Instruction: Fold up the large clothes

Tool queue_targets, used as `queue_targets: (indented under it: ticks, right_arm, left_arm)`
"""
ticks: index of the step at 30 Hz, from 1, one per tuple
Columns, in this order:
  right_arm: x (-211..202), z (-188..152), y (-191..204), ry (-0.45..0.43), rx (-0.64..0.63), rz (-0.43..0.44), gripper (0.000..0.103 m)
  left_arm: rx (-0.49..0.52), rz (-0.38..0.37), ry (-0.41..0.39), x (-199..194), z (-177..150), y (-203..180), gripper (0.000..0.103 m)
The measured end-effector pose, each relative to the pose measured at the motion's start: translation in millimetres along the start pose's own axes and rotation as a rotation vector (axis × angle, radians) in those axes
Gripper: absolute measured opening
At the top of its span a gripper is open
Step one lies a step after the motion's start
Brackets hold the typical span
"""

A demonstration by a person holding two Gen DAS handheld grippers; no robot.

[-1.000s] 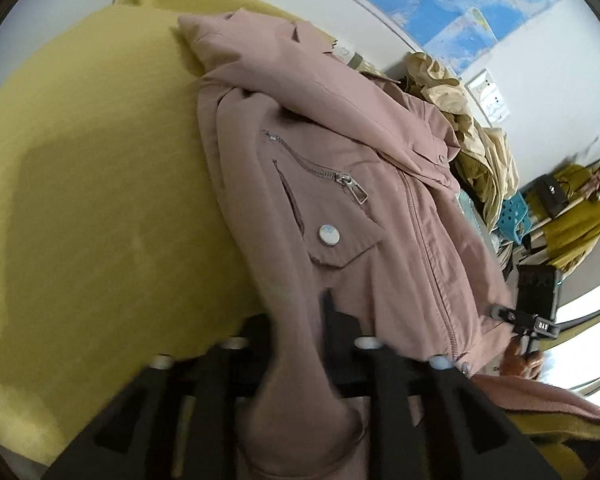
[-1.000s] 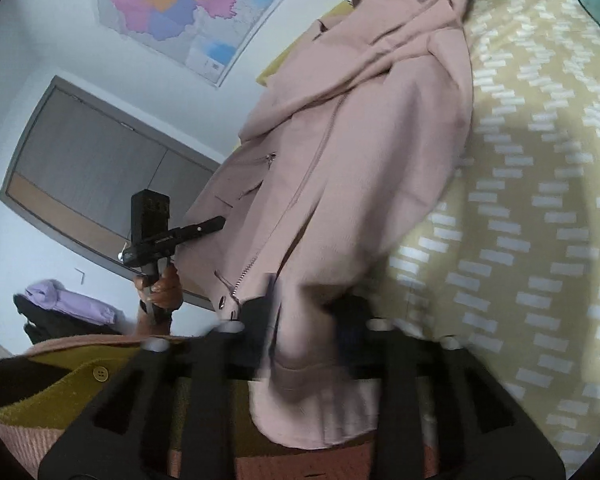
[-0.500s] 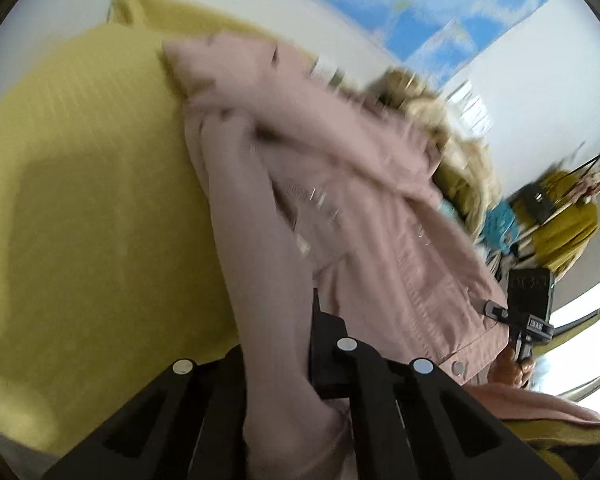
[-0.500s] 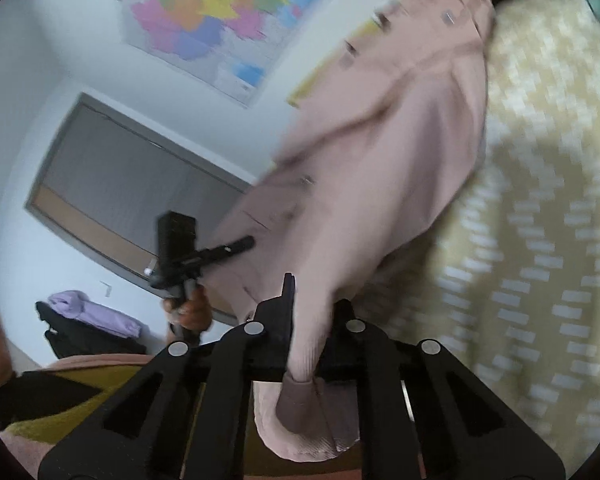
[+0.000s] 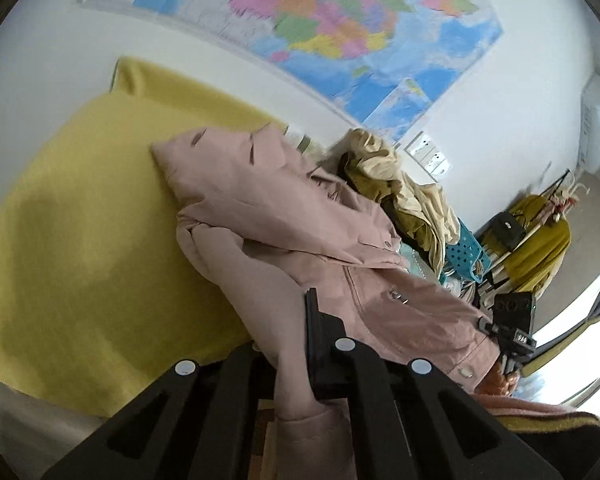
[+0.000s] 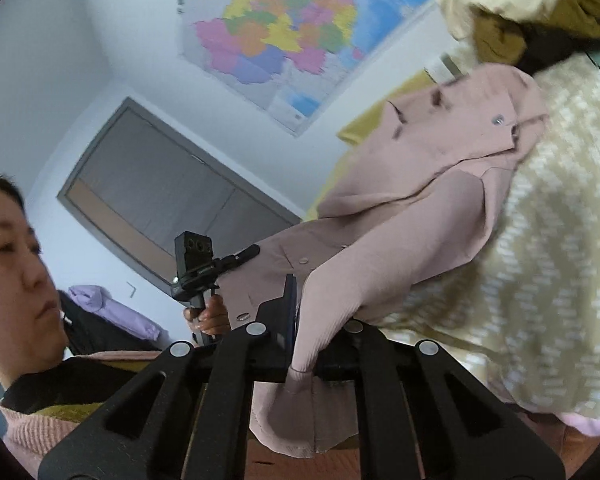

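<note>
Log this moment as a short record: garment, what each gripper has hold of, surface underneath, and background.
garment: pink jacket, front up, collar far from the cameras
left gripper: shut on a jacket sleeve, cuff hanging toward the camera
right gripper: shut on the other sleeve, cuff drooping below the jaws
surface: yellow blanket under the jacket
beside jacket: pile of clothes
background: wall map, grey door
fold status: not yet folded

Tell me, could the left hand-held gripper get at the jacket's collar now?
Probably not yet: the left hand-held gripper is shut on a pink jacket sleeve; the collar lies uncovered beyond it.
</note>
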State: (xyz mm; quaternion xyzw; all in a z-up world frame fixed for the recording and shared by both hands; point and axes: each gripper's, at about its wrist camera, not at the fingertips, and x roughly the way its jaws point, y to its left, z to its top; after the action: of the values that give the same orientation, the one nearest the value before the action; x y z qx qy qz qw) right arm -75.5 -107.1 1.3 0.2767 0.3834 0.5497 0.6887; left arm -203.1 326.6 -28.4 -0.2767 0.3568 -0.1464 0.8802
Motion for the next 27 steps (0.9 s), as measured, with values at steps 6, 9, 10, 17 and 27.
queue_targets:
  ticks: [6,9,10,17,27]
  right_arm:
    - [-1.9,10.9,5.0,-0.029,0.001,0.019,0.008]
    - [-3.6,28.4,4.2,-0.058,0.005,0.023,0.008]
    - [-3.2,35.3,4.2,-0.065,0.006,0.018,0.008]
    - [1.9,109.1,0.8,-0.116,-0.003,-0.008,0.009]
    - [21.3,176.1,-12.4,-0.138,0.003,-0.031,0.009]
  left_arm:
    - [-0.012,0.012,-0.015,-4.7,13.8,-1.0,0.001]
    - [0.001,0.017,-0.022,-3.5,32.2,-3.3,0.001]
    - [0.006,0.015,-0.024,-1.2,40.0,-4.5,0.001]
    - [0.041,0.047,-0.036,16.0,113.4,-14.4,0.002]
    - [0.079,0.098,-0.028,38.4,177.3,-18.2,0.002]
